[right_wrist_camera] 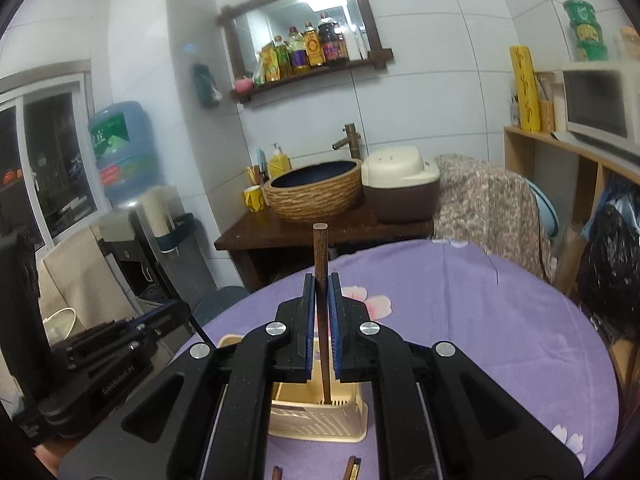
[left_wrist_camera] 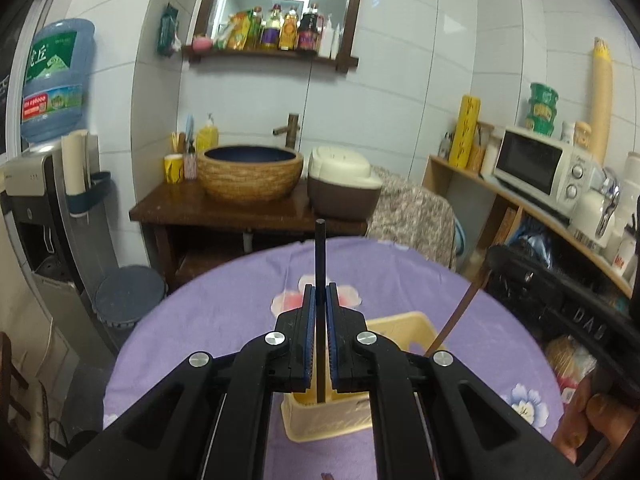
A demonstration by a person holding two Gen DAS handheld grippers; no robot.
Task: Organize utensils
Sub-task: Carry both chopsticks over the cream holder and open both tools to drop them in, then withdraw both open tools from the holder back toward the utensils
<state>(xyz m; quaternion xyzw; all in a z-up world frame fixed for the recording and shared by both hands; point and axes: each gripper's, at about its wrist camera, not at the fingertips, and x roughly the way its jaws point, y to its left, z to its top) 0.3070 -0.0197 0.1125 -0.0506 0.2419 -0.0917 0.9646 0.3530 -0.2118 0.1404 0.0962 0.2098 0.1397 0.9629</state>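
Nearest, the left tongs [left_wrist_camera: 320, 294] pinch a black chopstick [left_wrist_camera: 320, 256] upright, its tip inside the cream basket [left_wrist_camera: 404, 326] on the worktop [left_wrist_camera: 208, 312]. The right tongs [right_wrist_camera: 321, 285] clamp a brown chopstick [right_wrist_camera: 321, 252] likewise, tip seemingly at the basket floor. Both are held vertical to drop in cleanly. Two more sticks [right_wrist_camera: 352, 468] perhaps wait nearby.

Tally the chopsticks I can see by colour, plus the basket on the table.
Black chopstick: 1, held upright in the left gripper.
Brown chopsticks: 3: one in the right gripper, two ends at the frame bottom.
Basket: 1.
Total: 5.
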